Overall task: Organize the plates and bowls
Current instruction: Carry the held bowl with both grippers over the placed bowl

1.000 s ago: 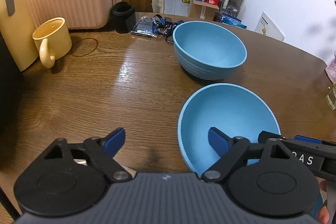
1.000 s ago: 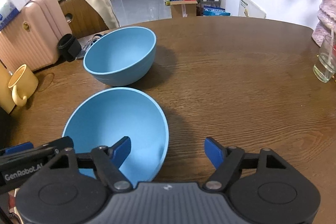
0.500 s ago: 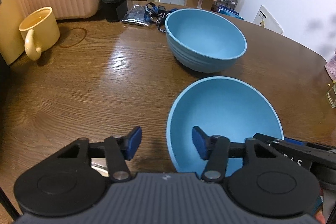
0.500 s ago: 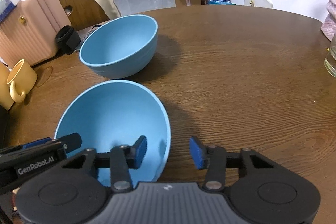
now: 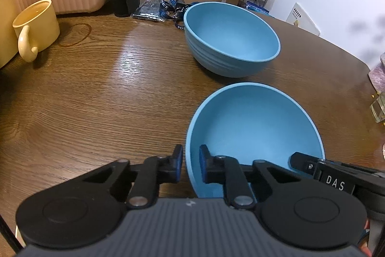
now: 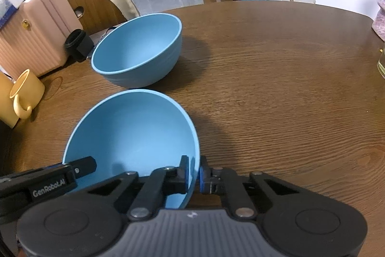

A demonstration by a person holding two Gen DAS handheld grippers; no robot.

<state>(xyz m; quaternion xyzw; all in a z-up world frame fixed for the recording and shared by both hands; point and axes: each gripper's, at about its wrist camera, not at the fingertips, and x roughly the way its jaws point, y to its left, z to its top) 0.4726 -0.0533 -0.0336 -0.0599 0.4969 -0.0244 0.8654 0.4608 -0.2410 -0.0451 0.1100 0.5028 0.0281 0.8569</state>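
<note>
Smooth matte-blue round bowl [image 5: 255,122] on glossy wood-grain table [image 5: 96,93]

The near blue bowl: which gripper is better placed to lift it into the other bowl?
Neither alone. The left gripper is closing on the near bowl at its left rim, the right gripper on the opposite rim. If one, the right: the far bowl sits closer ahead of it.

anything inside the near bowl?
The near bowl holds no contents. Only one finger each of the left tool and right tool is inside, closing over its rim. Its near bottom is hidden.
</note>
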